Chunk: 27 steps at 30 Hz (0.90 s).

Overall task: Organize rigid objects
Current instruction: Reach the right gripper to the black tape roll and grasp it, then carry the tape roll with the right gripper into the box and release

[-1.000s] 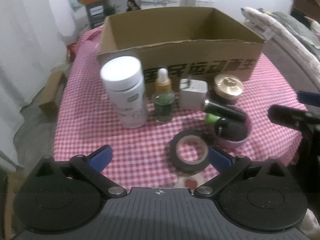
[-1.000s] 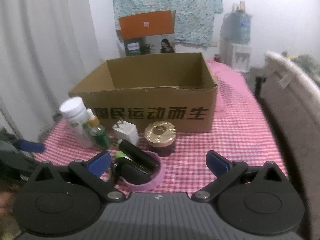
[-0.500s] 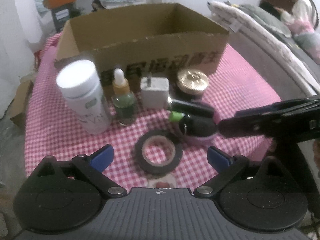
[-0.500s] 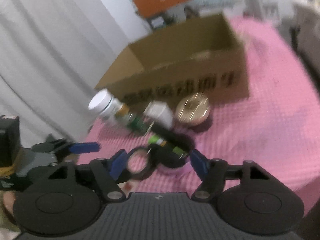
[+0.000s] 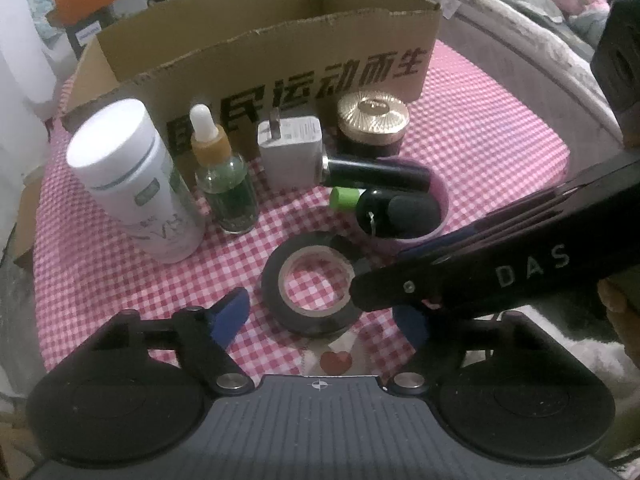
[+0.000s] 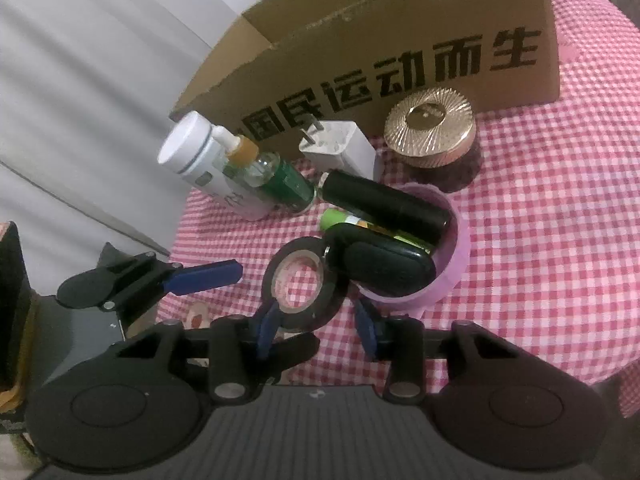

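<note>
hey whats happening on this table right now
A person with a gripper in each hand is sorting small items on a checked tablecloth in front of an open cardboard box. The right gripper is down at the black tape roll, its fingers on either side of the roll's near edge, not clearly clamped. The left gripper is open just short of the same roll. A white bottle, dropper bottle, charger, gold-lidded jar and a pink cup of dark items stand untouched.

Both grippers (image 5: 320,312) (image 6: 316,320) spread wide
</note>
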### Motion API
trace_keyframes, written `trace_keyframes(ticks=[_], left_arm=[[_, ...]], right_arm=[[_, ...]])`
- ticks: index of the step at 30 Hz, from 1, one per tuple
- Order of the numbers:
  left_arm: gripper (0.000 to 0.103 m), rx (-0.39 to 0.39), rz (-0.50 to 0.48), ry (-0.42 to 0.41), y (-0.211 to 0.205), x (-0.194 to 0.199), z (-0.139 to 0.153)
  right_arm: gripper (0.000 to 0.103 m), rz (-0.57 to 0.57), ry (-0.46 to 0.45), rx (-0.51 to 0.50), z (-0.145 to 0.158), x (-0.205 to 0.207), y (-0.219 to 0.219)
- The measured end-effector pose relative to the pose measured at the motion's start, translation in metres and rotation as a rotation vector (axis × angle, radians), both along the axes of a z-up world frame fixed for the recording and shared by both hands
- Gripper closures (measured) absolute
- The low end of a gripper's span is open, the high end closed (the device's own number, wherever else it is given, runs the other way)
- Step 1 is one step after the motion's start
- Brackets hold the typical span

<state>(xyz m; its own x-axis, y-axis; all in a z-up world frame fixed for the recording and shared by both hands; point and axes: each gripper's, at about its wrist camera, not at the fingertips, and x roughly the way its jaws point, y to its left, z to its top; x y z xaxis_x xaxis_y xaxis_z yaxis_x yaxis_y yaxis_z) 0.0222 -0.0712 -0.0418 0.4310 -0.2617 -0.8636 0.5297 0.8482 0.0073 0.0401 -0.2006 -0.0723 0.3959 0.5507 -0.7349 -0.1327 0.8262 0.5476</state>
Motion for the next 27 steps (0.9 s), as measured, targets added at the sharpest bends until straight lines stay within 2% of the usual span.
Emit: trace_keyframes(ticks=[7, 15, 23, 27], left_arm=[[0.030, 0.015, -0.027, 0.017, -0.001, 0.009, -0.008], [0.034, 0.004, -0.037, 0.030, -0.004, 0.022, -0.015], [0.037, 0.002, -0.013, 0.020, 0.004, 0.027, -0.013], [0.037, 0.011, -0.005, 0.008, 0.008, 0.024, -0.011]], right_arm=[[0.067, -0.017, 0.022, -0.010, -0.007, 0.009, 0.009], [0.075, -0.019, -0.005, -0.055, -0.006, 0.021, 0.021], [0.075, 0.000, -0.032, -0.092, -0.008, 0.028, 0.036], [0.079, 0.014, -0.056, -0.117, -0.007, 0.023, 0.041]])
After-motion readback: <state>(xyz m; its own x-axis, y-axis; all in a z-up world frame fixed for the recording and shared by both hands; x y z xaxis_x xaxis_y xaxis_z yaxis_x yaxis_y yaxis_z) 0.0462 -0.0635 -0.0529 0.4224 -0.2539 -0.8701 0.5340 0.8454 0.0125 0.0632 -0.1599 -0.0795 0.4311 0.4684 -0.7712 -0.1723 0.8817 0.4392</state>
